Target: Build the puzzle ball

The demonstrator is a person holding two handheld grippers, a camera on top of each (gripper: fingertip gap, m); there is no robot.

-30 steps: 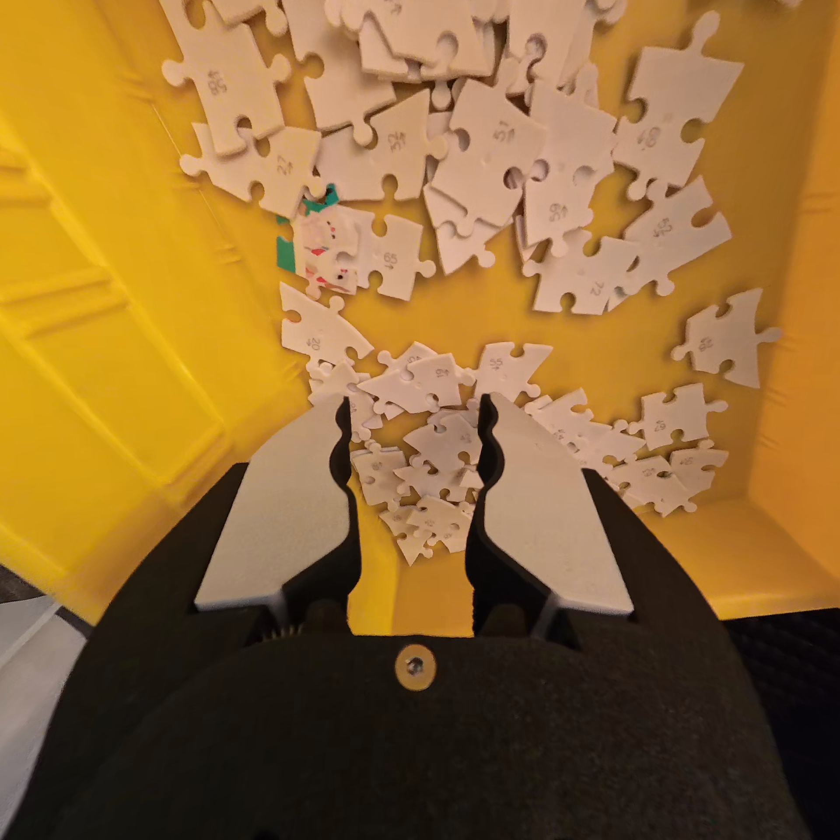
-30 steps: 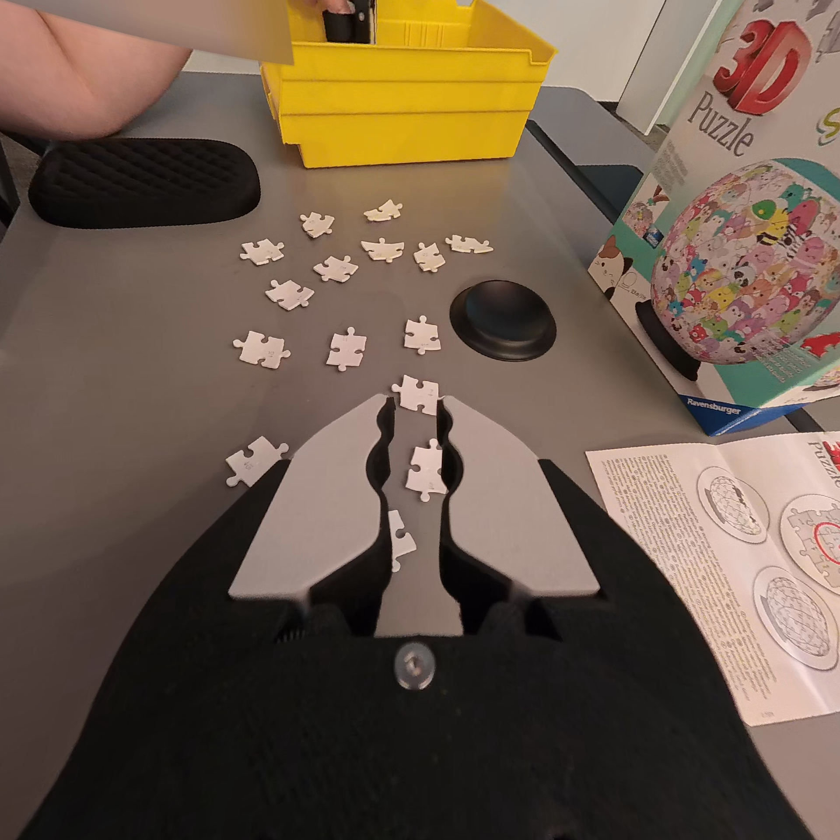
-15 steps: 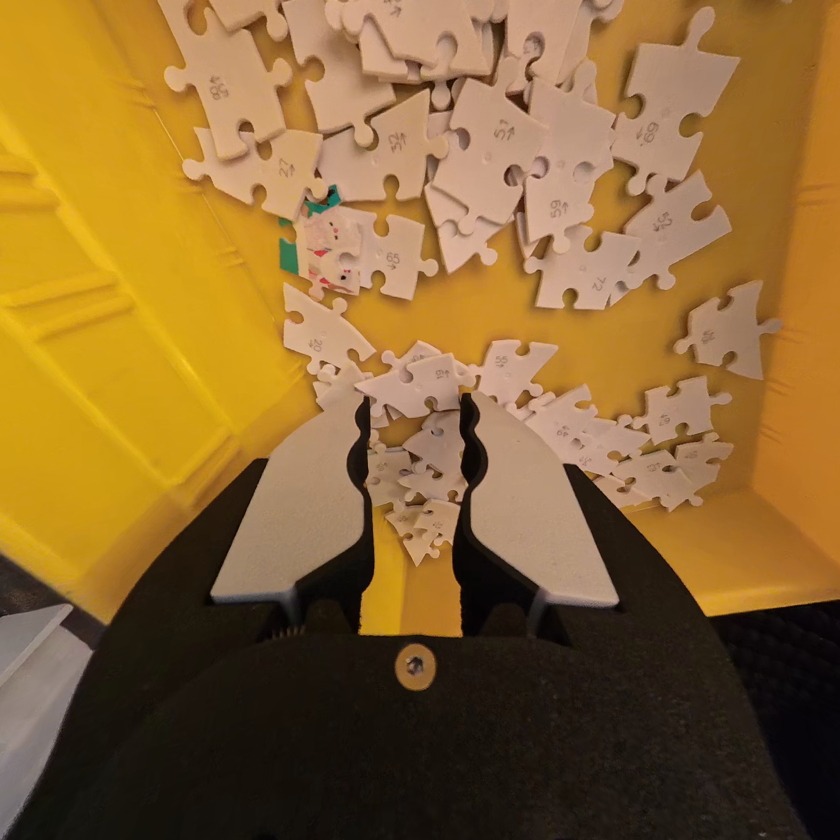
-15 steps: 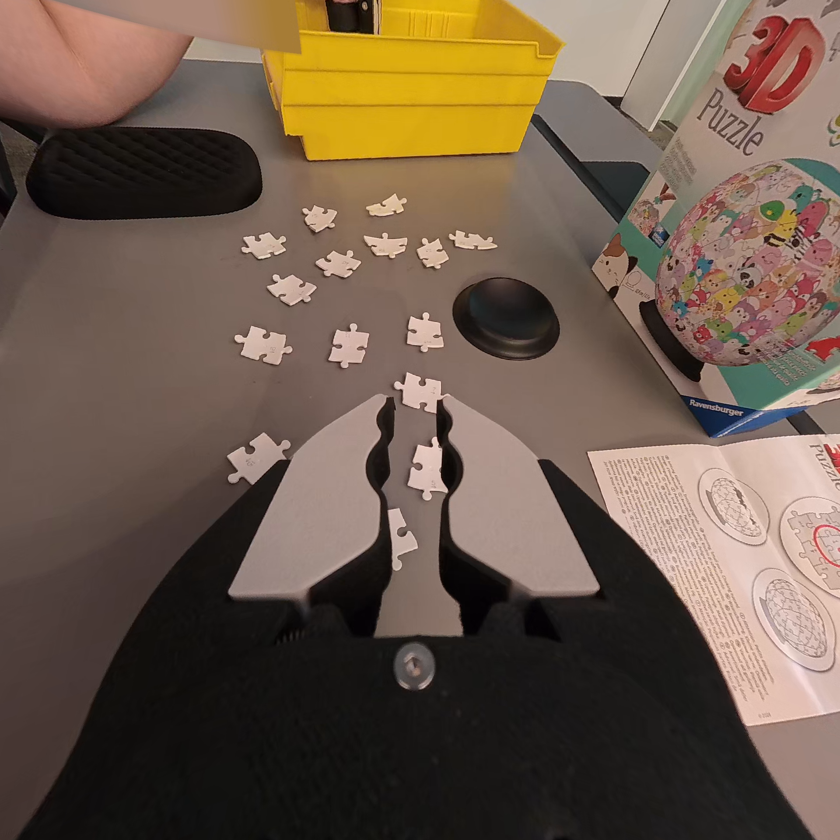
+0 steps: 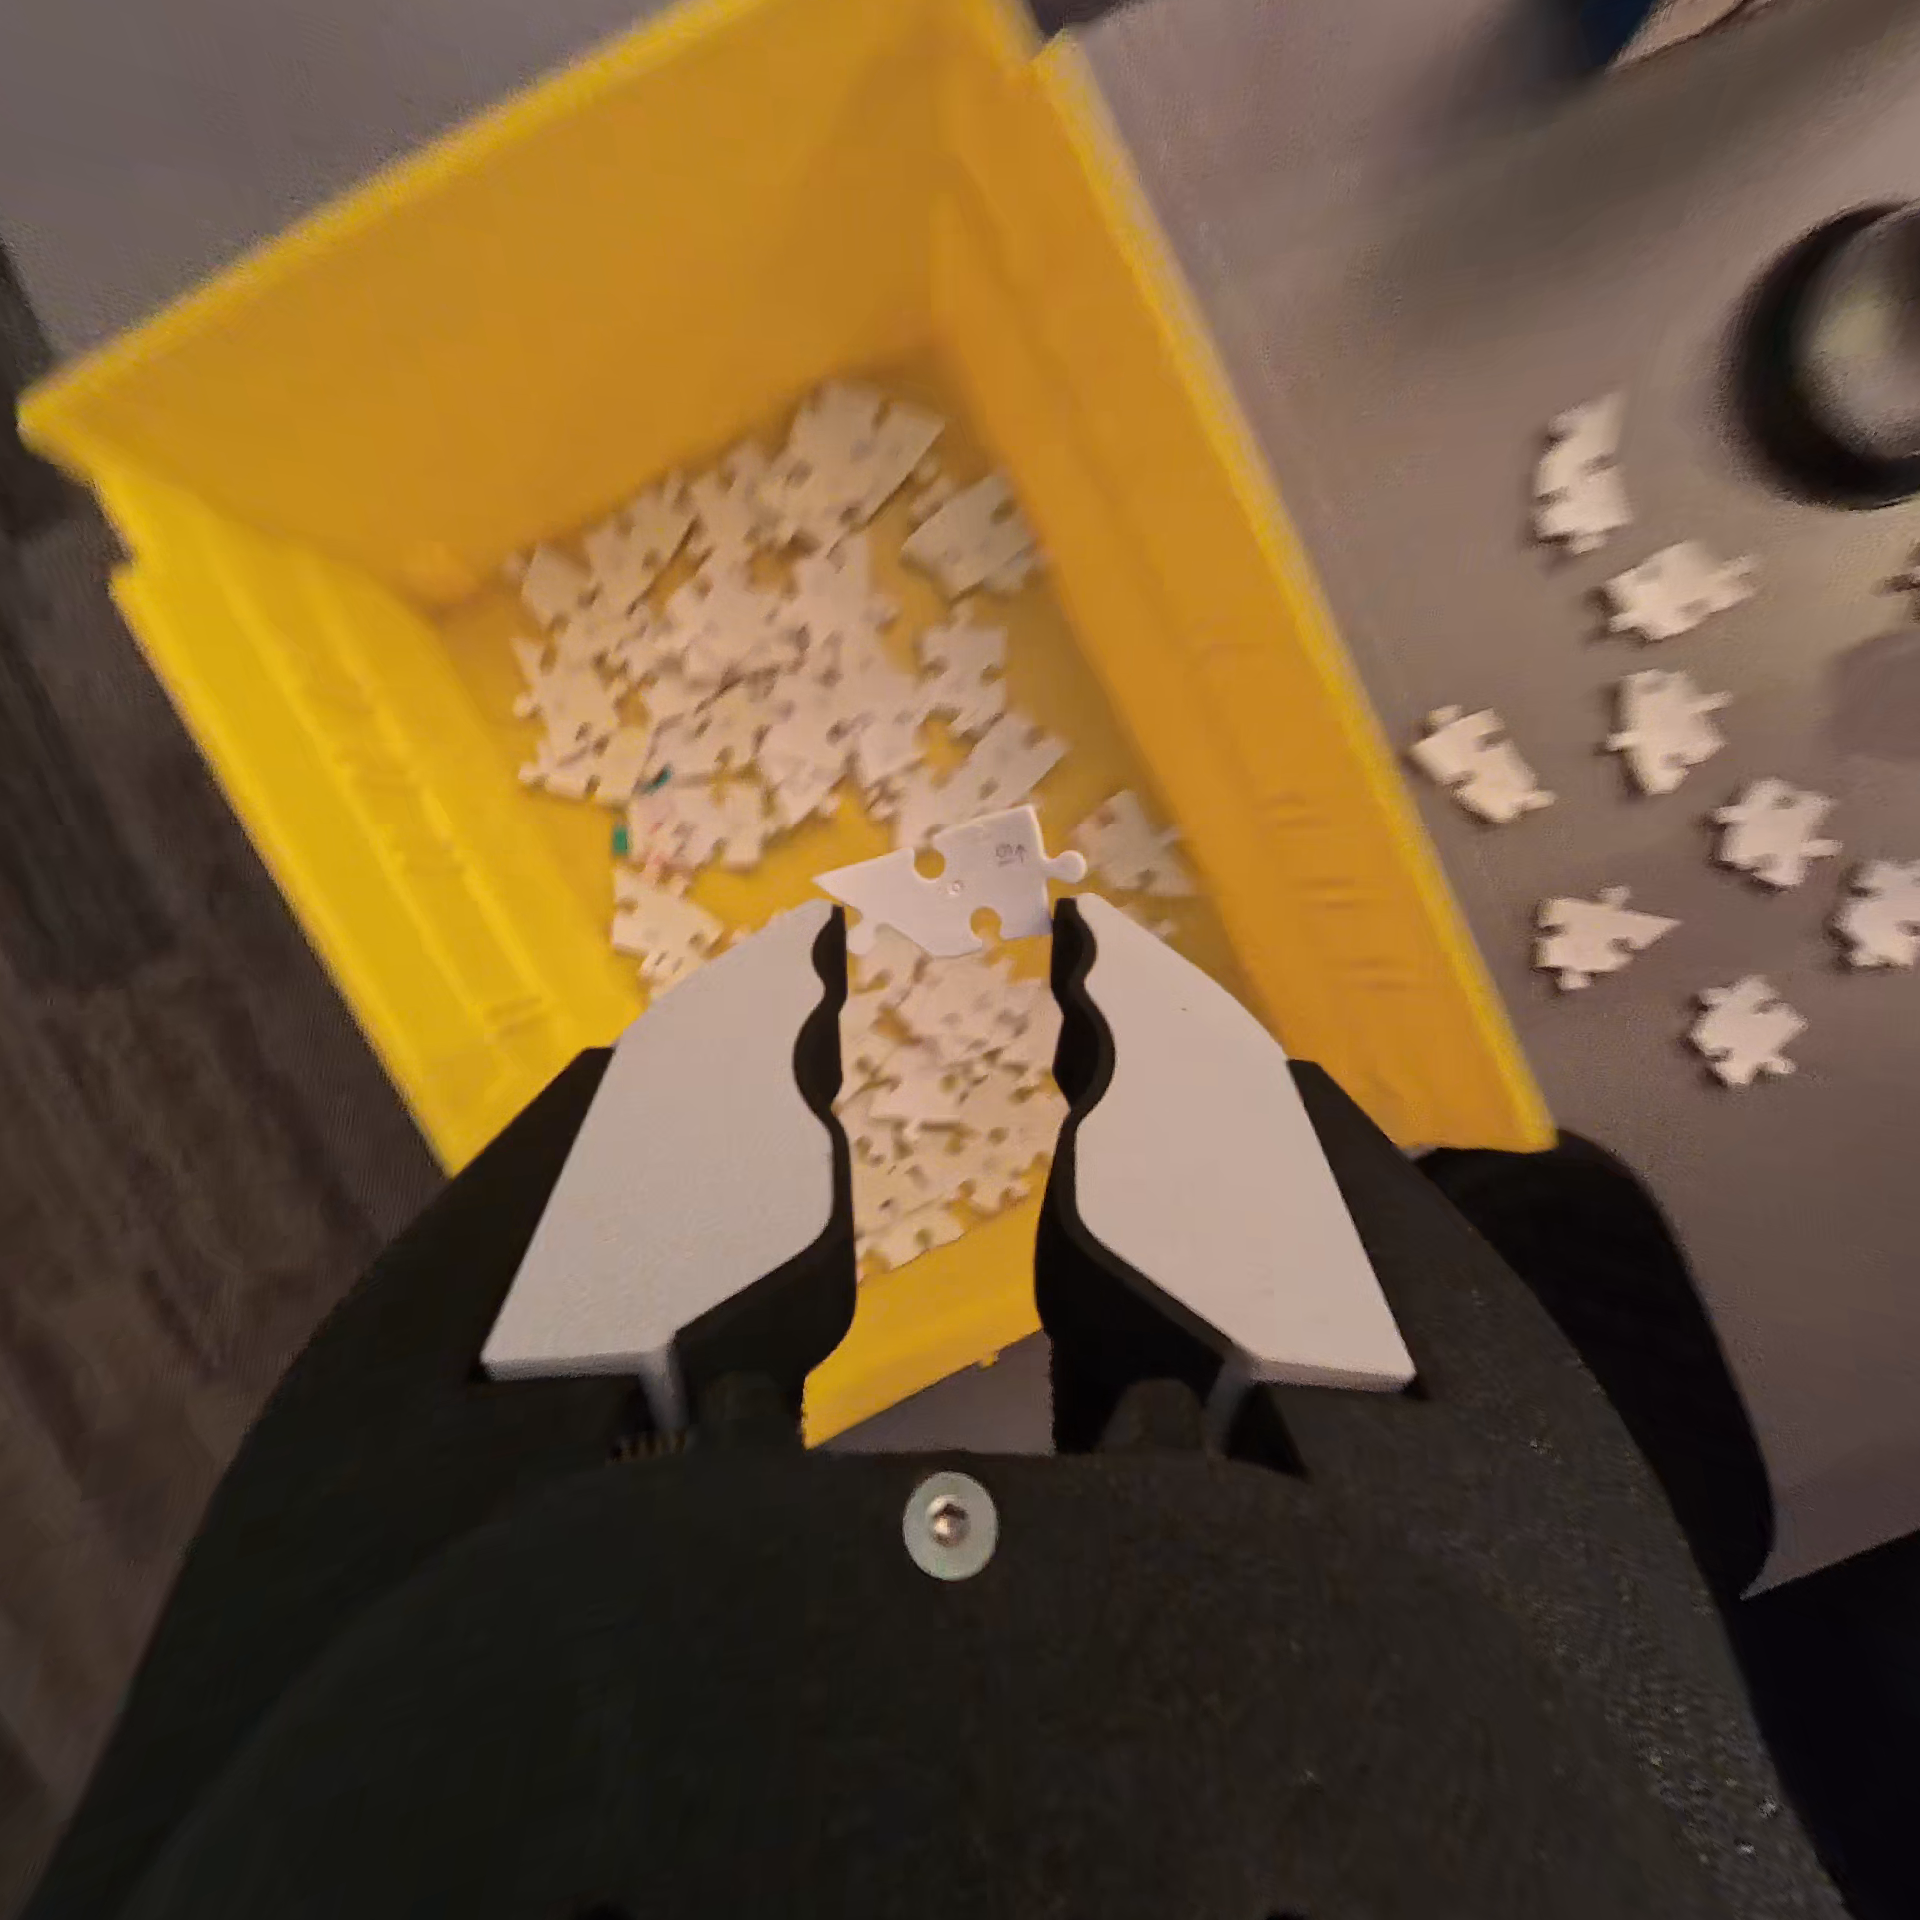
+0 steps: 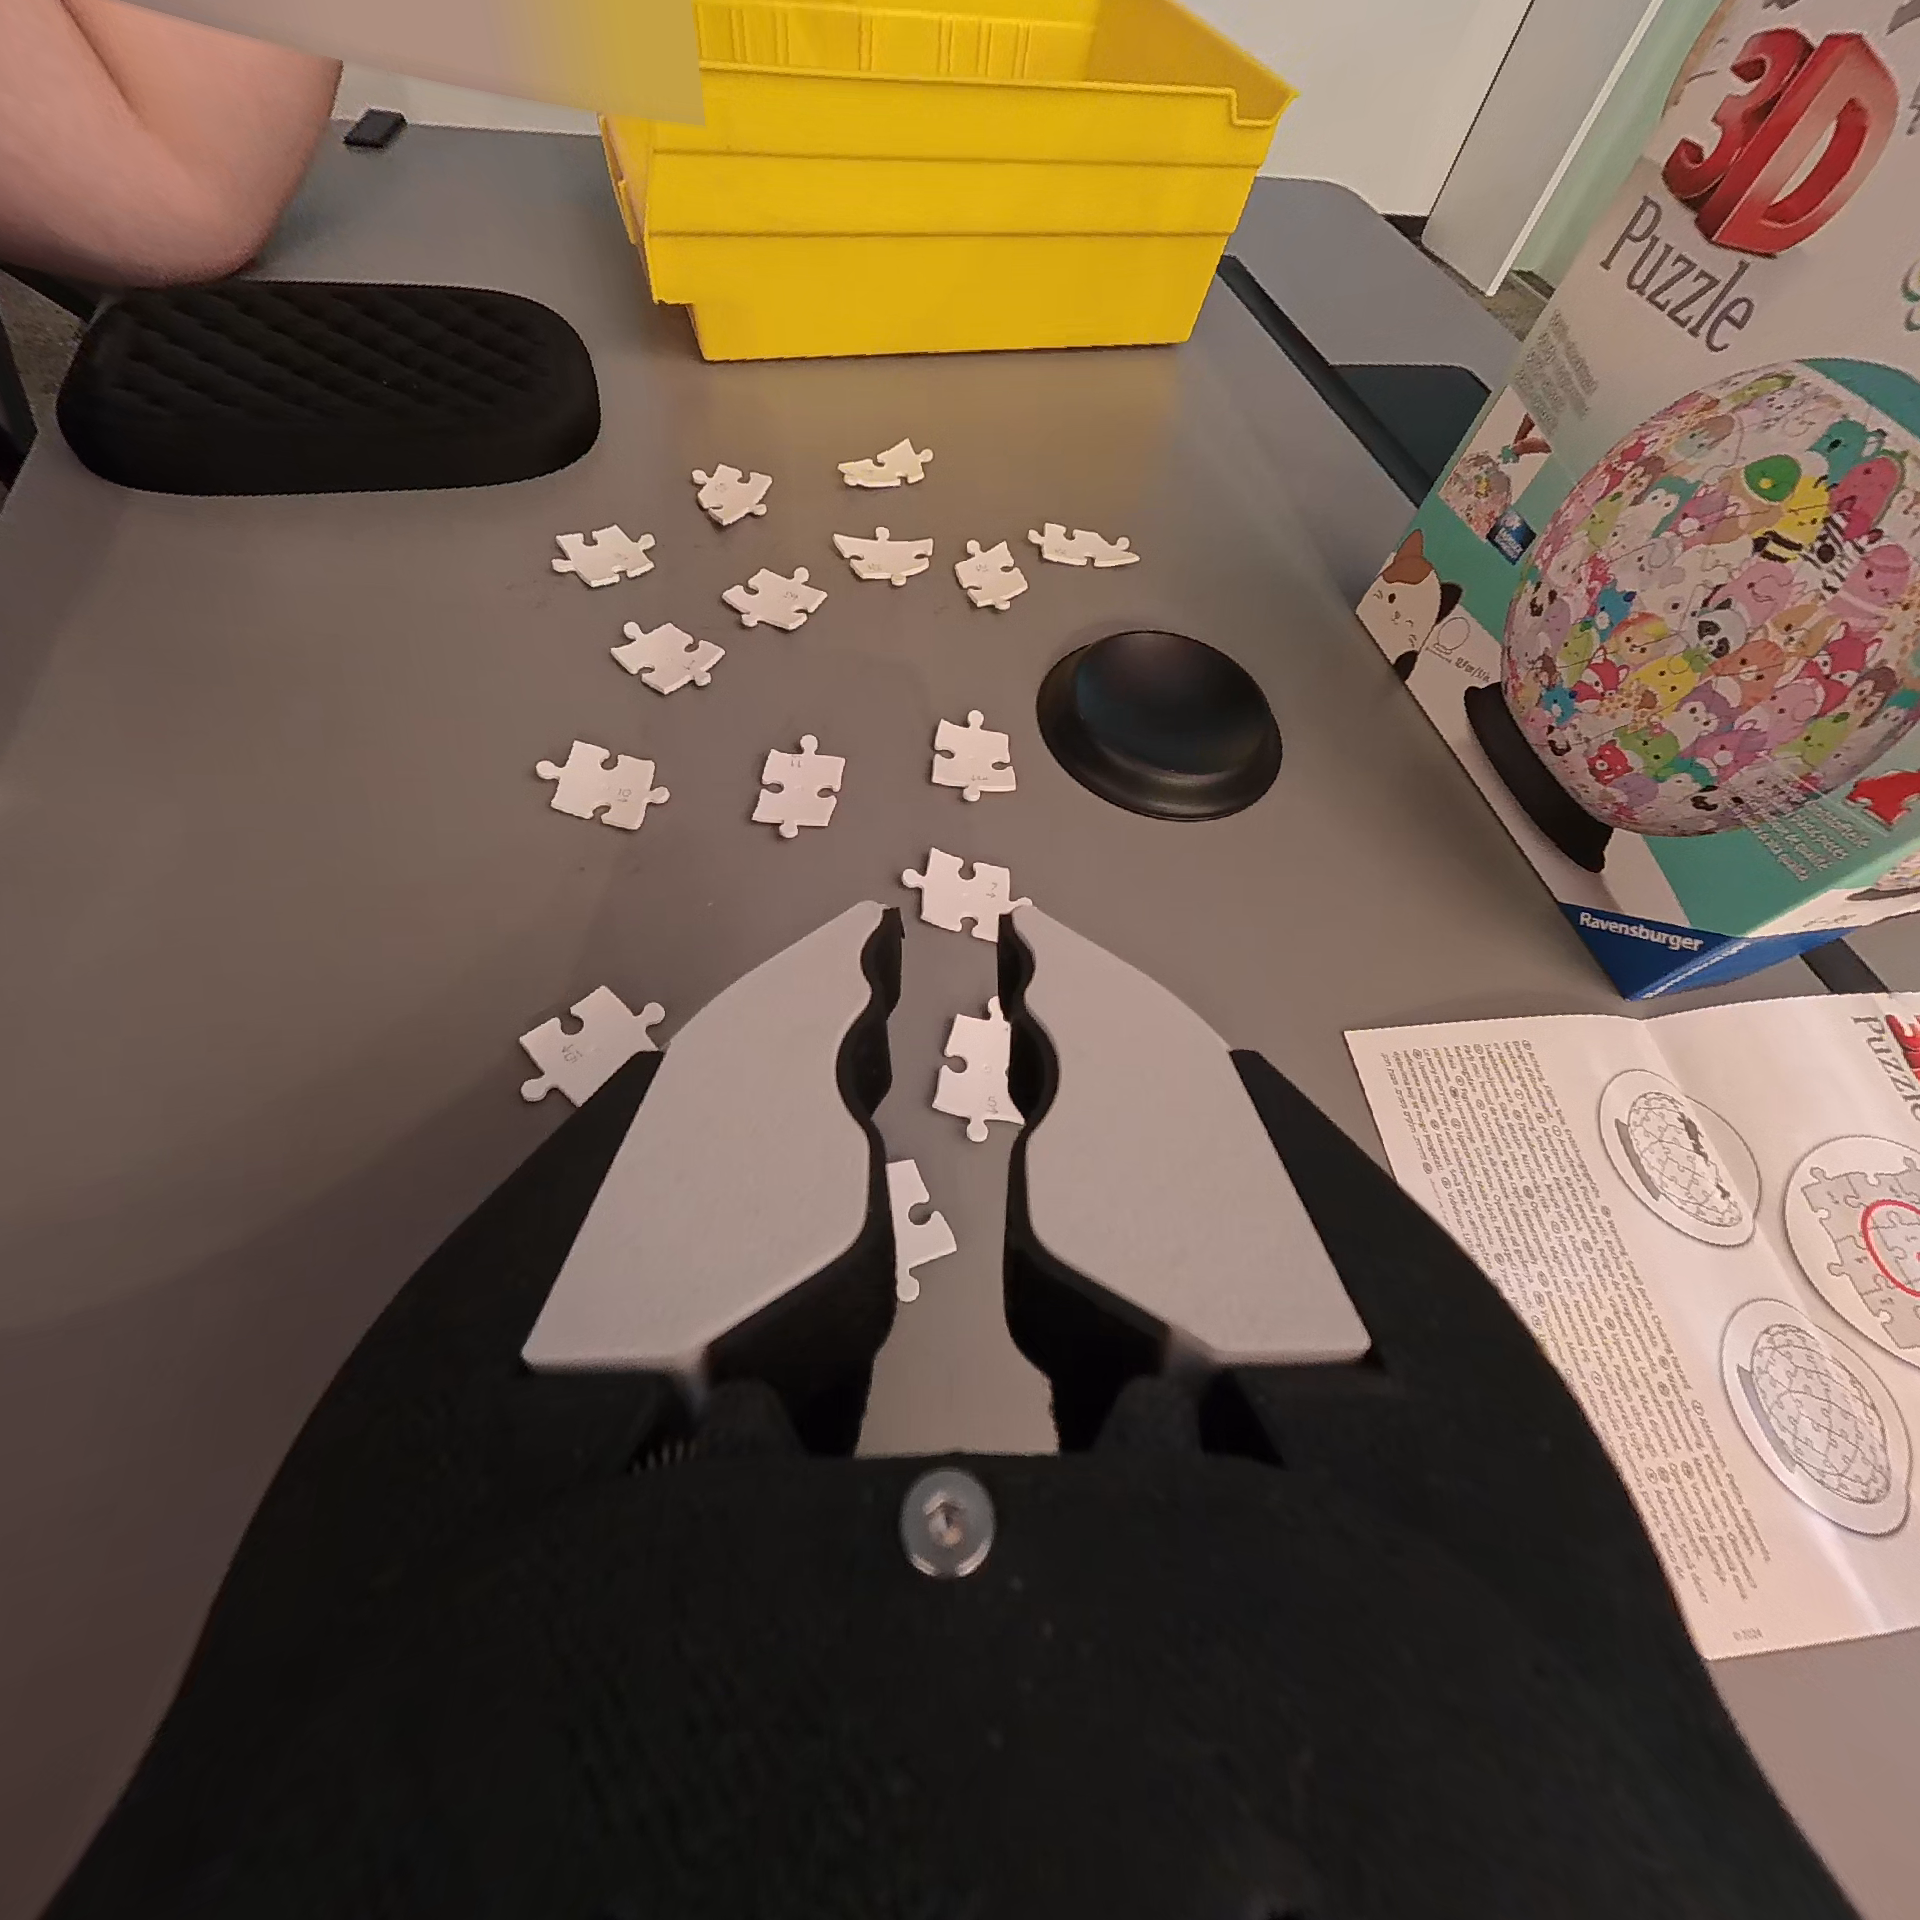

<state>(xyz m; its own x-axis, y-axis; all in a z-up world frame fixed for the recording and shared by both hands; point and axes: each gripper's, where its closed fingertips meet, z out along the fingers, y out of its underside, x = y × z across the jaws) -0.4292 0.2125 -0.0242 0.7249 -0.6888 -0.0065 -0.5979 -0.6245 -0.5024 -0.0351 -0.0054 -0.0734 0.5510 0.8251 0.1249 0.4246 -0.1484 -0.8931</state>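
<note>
Left wrist view: above the yellow bin (image 5: 447,343) of loose pieces, a white puzzle piece (image 5: 951,878) is clamped between the tips of the left hand-held gripper (image 5: 948,914). Over the grey table (image 6: 260,831), the right hand-held gripper (image 6: 948,920) is held apart, empty, above scattered pieces (image 6: 798,790).

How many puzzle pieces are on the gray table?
15 puzzle pieces: eight near the yellow bin, three in a row beside the black stand, one at the right gripper's tips, one left of it, two between its fingers. More may hide underneath.
</note>
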